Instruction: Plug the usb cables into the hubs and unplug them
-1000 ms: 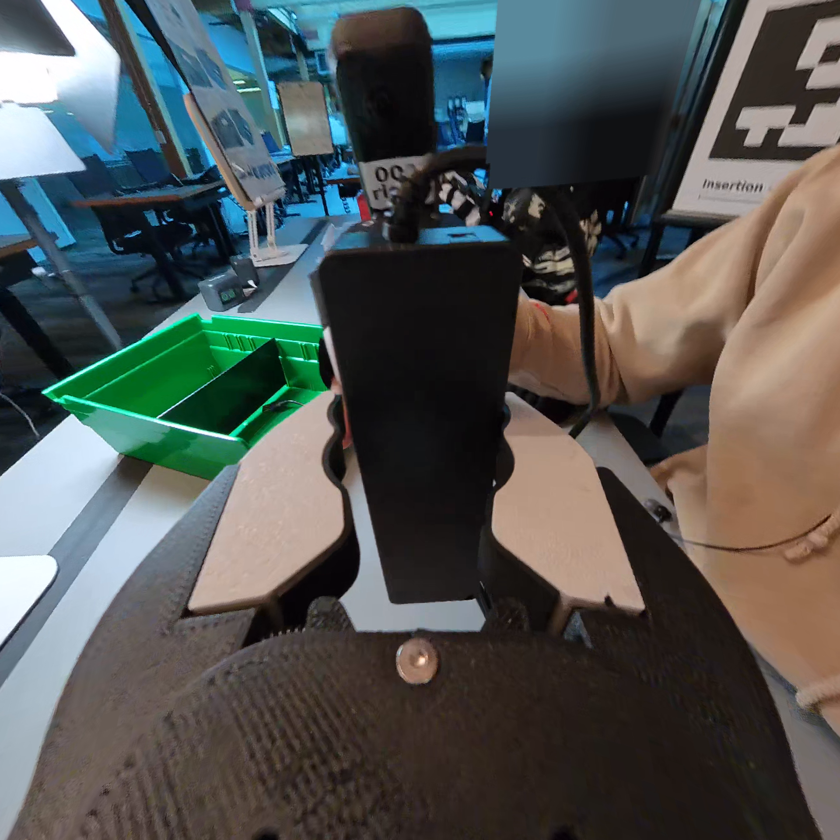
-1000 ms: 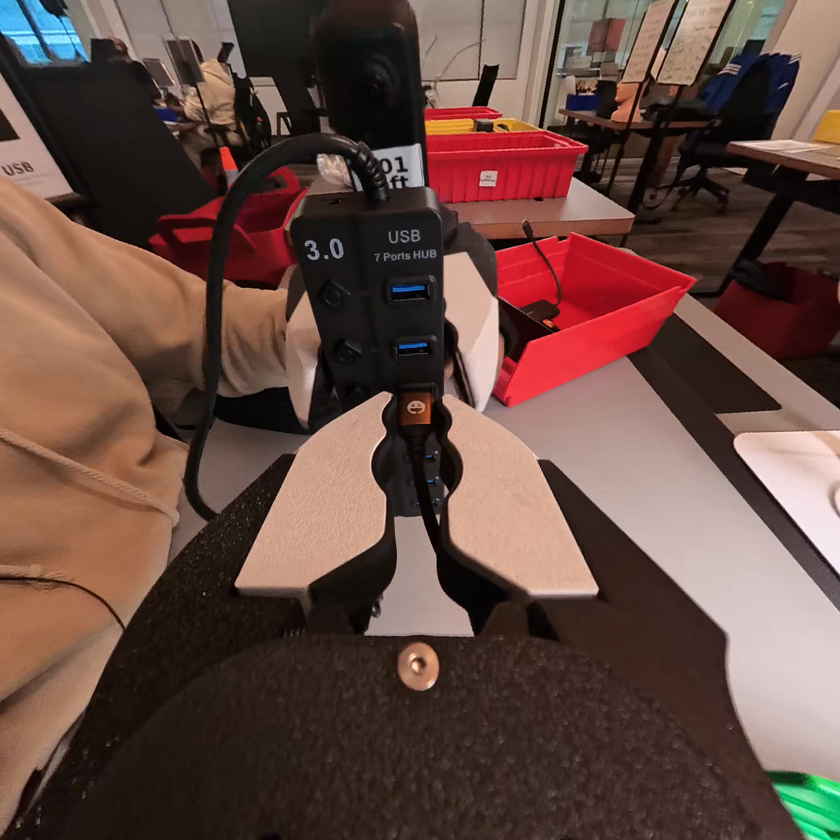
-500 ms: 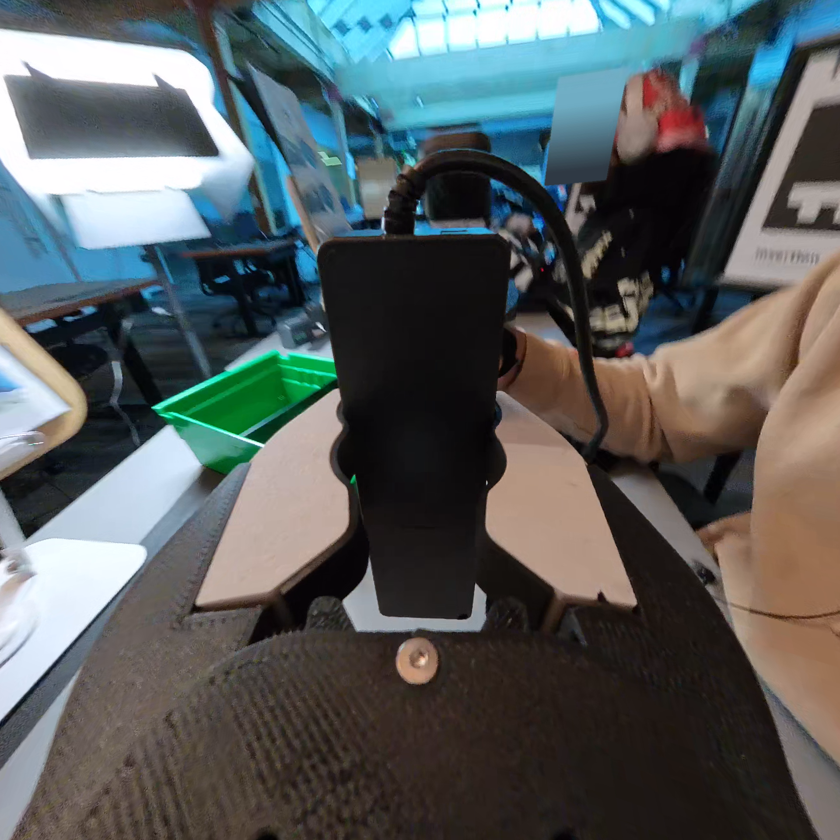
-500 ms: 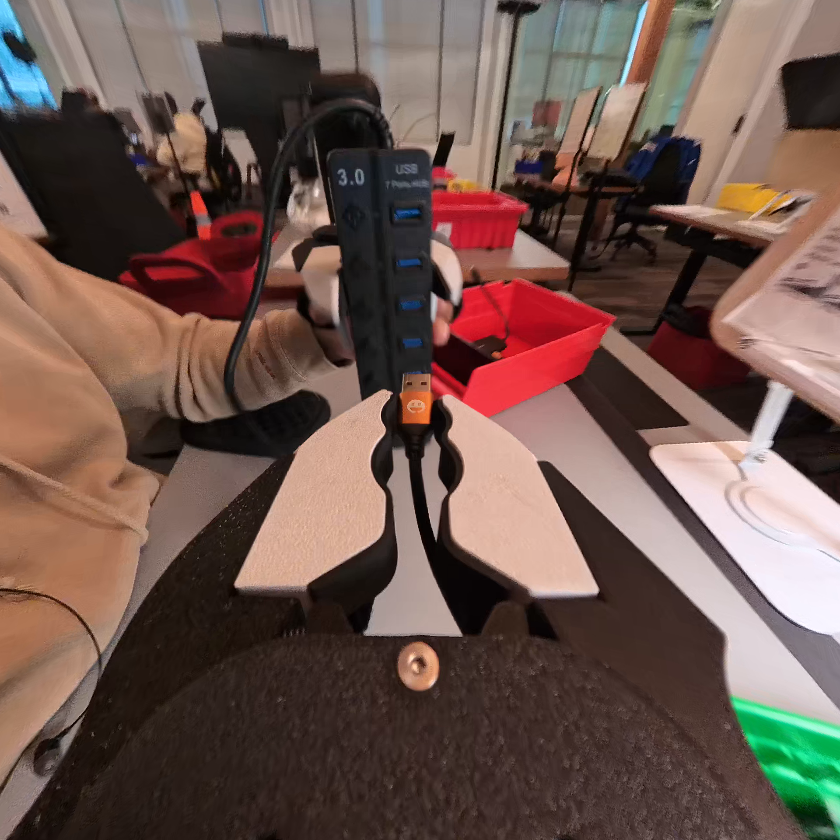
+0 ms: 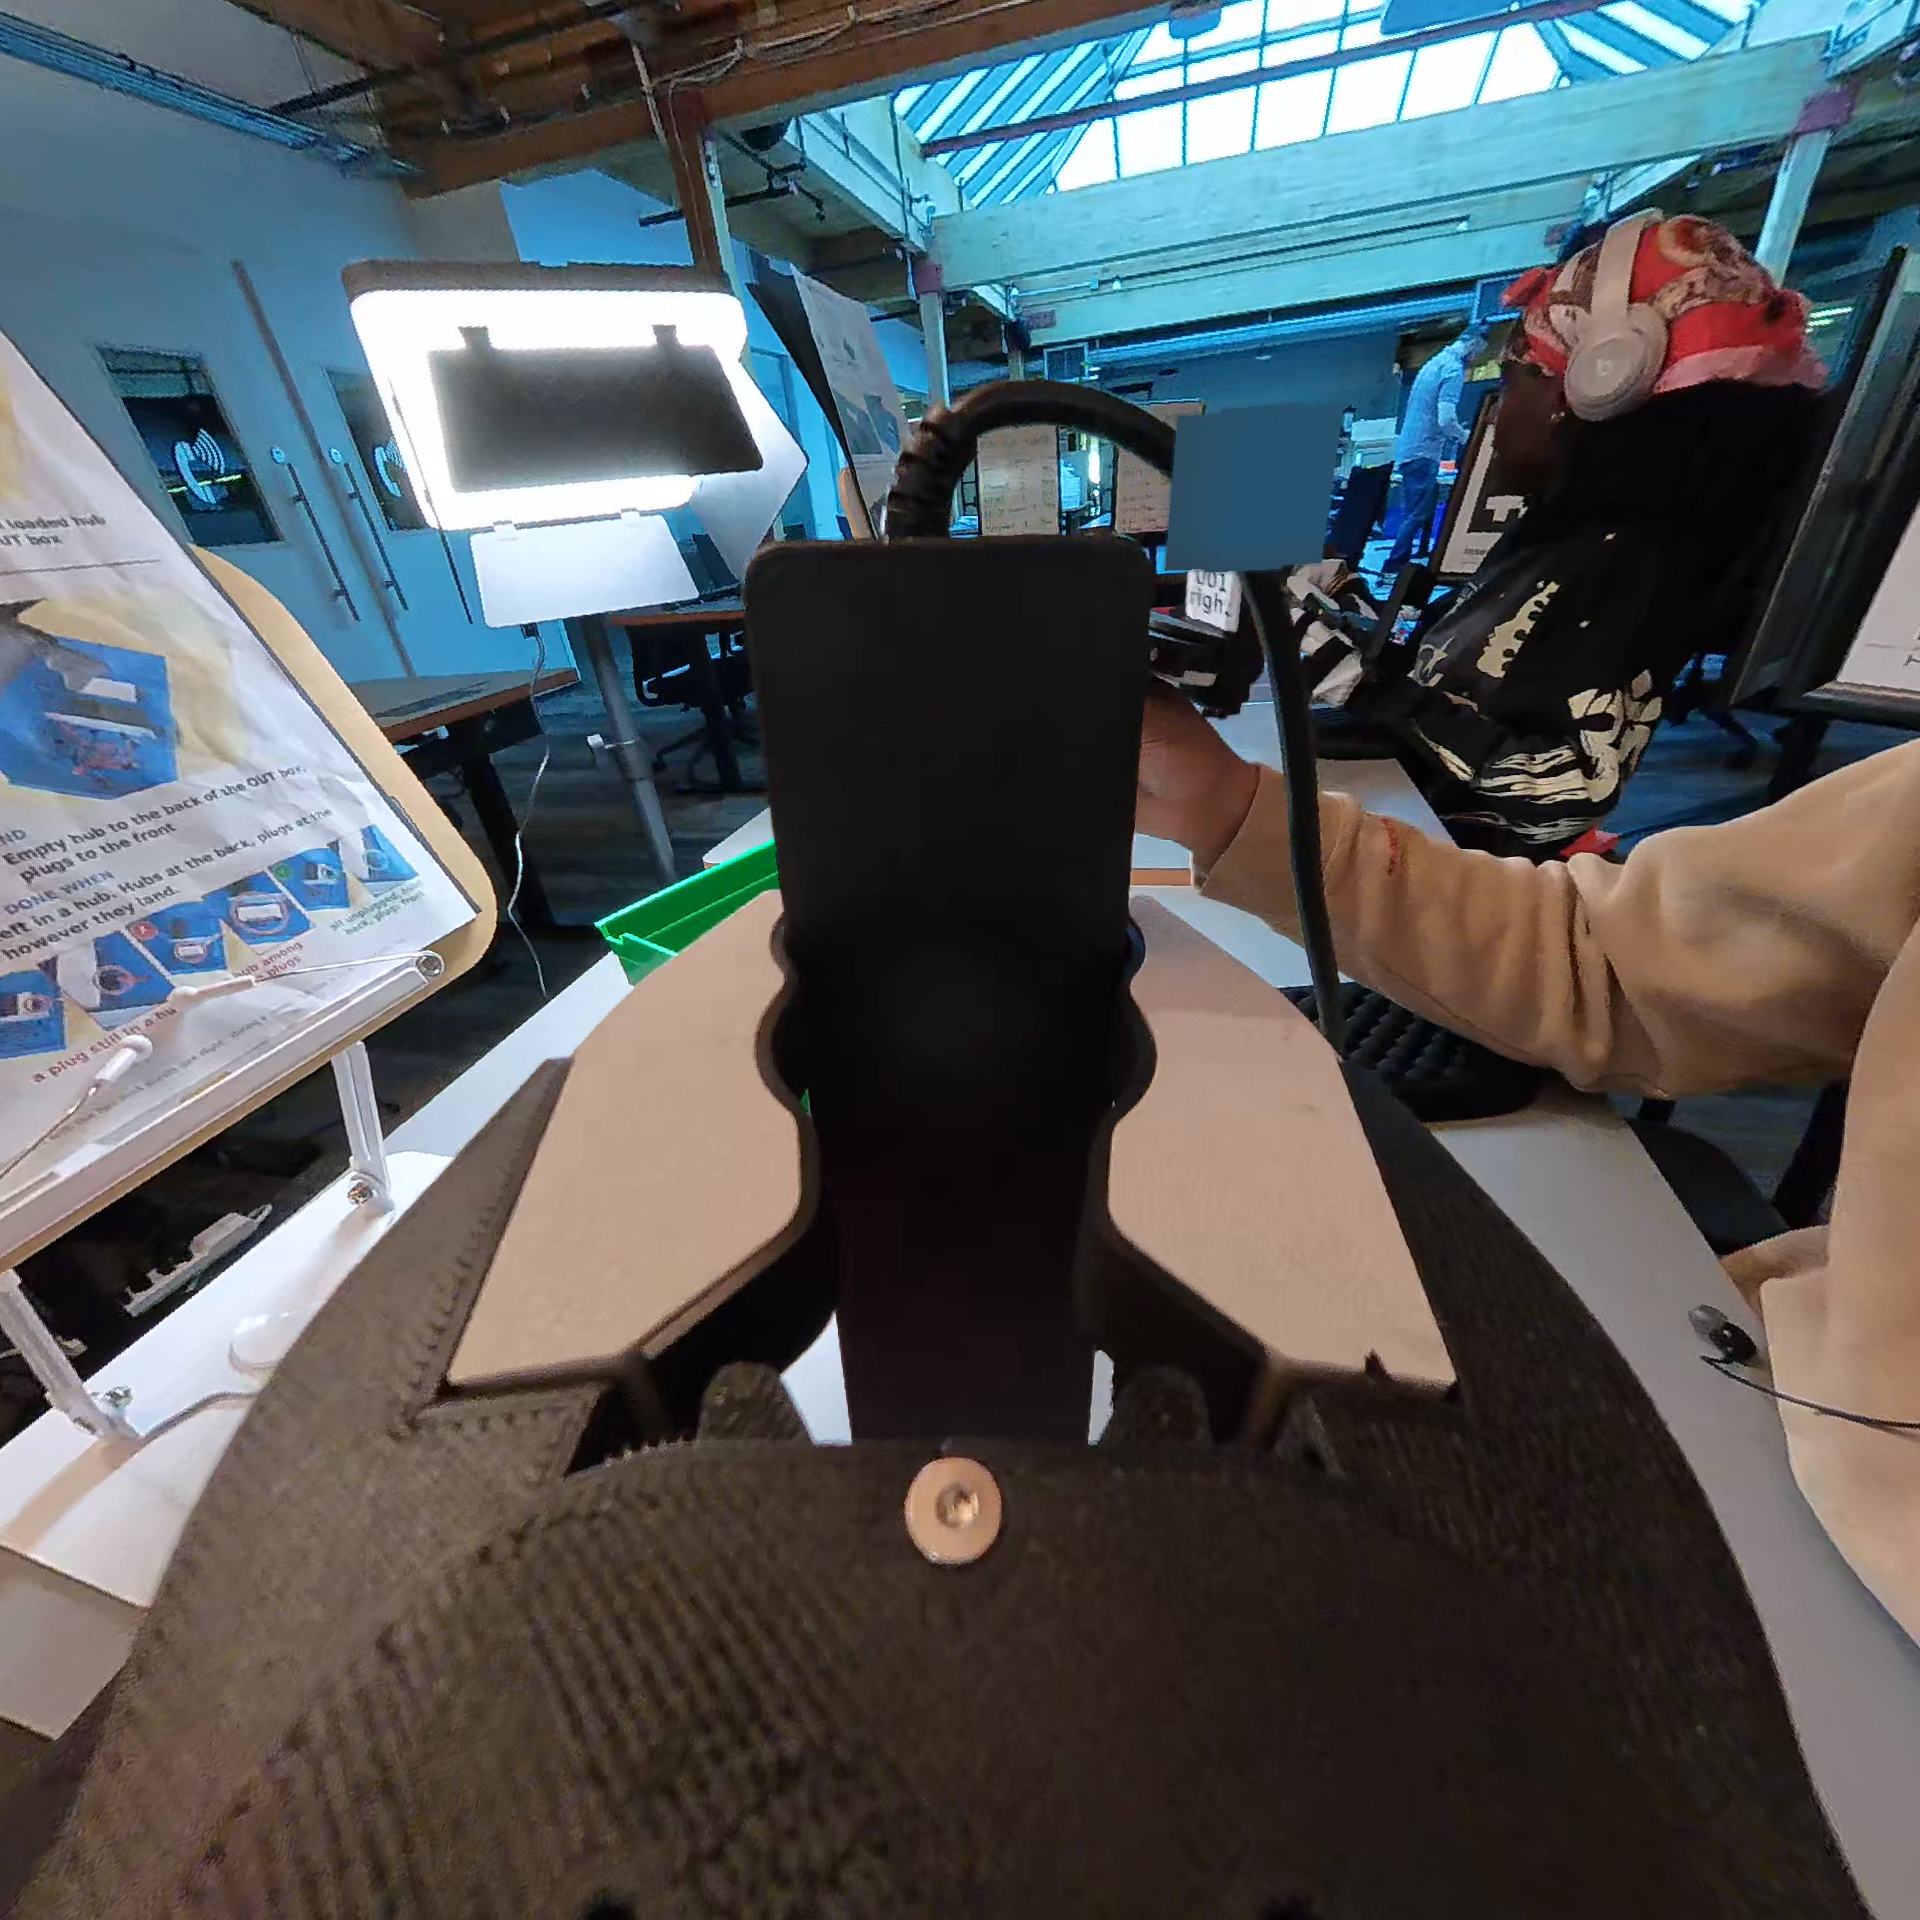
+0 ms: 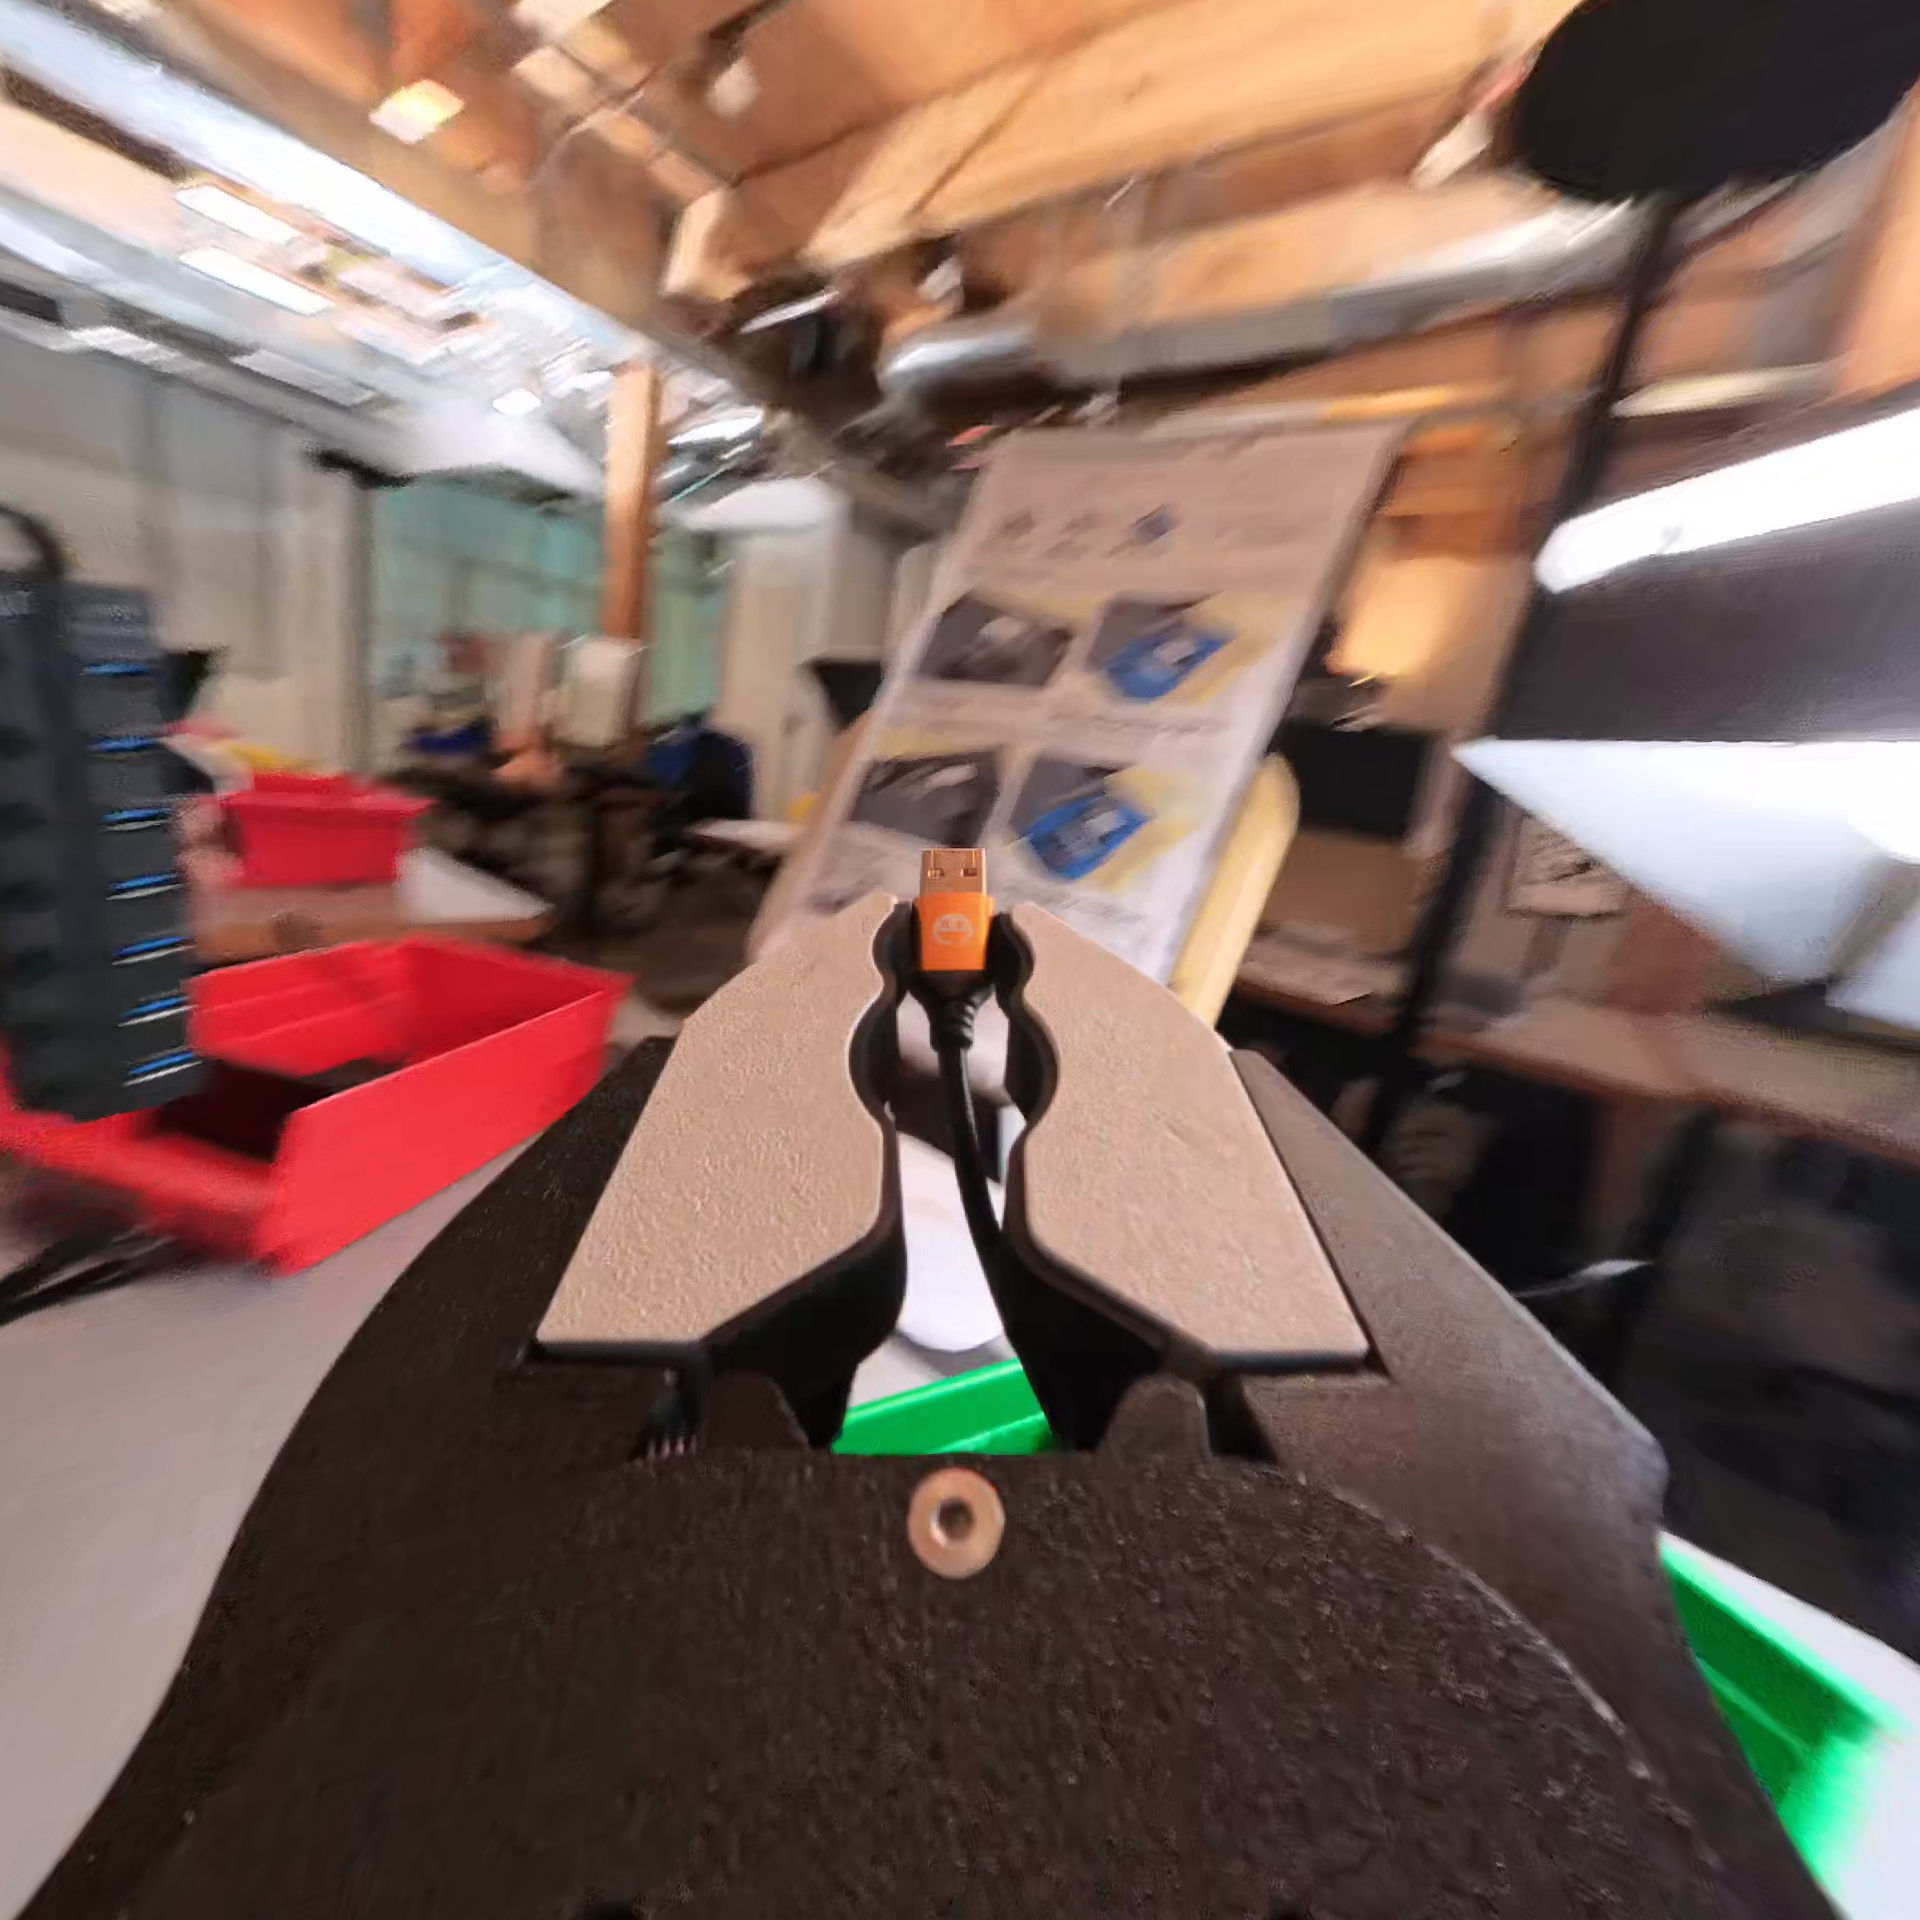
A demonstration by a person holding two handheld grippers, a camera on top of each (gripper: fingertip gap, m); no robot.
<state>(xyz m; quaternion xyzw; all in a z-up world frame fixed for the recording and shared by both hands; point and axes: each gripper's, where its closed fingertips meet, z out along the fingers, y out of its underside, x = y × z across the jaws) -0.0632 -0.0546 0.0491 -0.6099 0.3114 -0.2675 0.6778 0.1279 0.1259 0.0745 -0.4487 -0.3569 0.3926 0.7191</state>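
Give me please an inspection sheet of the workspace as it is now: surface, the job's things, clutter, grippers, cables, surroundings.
Surface: grey table, mostly hidden by the grippers.
Job's things: black USB hub upright, back to the camera; orange USB plug, free of any port.
Clutter: red bin, green bin.
Grippers: left gripper shut on the hub; right gripper shut on the plug.
Cables: hub cable arches over; plug cable runs between the fingers.
Surroundings: instruction board, light panel.

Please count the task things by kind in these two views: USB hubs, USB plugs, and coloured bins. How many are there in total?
USB hub: 1, seen in both views
Orange USB plug: 1
Red bins: 2
Green bin: 1
Total: 5
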